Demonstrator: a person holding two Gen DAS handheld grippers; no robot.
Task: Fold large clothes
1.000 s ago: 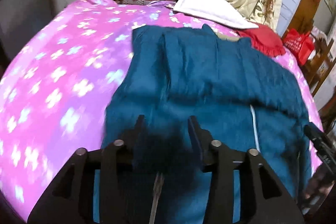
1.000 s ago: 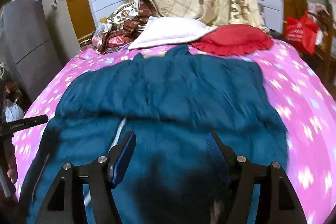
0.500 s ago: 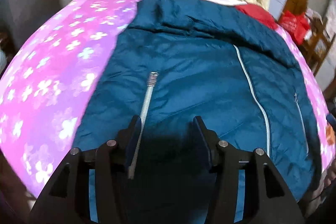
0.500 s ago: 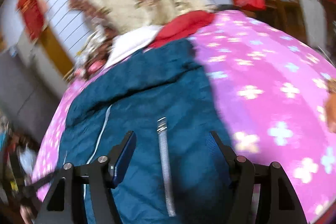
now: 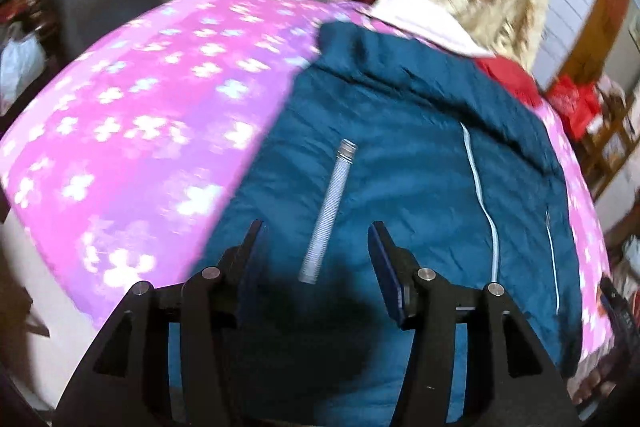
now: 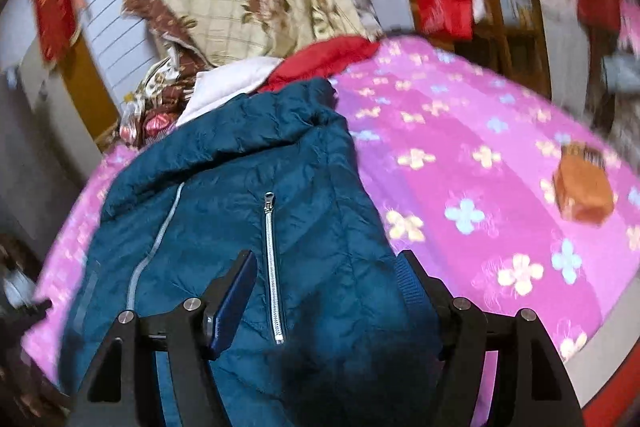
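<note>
Both claws are wide open and hold nothing: the left claw (image 5: 316,239) and the right claw (image 6: 326,267) hang just over the near end of the blue jacket (image 5: 400,155). A second ago its top half was folded down toward them; now it lies flat again on the pink flowered bed (image 5: 152,115), front up. So I think the folding starts over (or was only a smoothing). The jacket is puffy and crinkly, with a silver pocket zipper (image 6: 272,267) and a long pale front zipper (image 5: 480,199). A small orange box (image 6: 582,191) sits apart on the bed.
</note>
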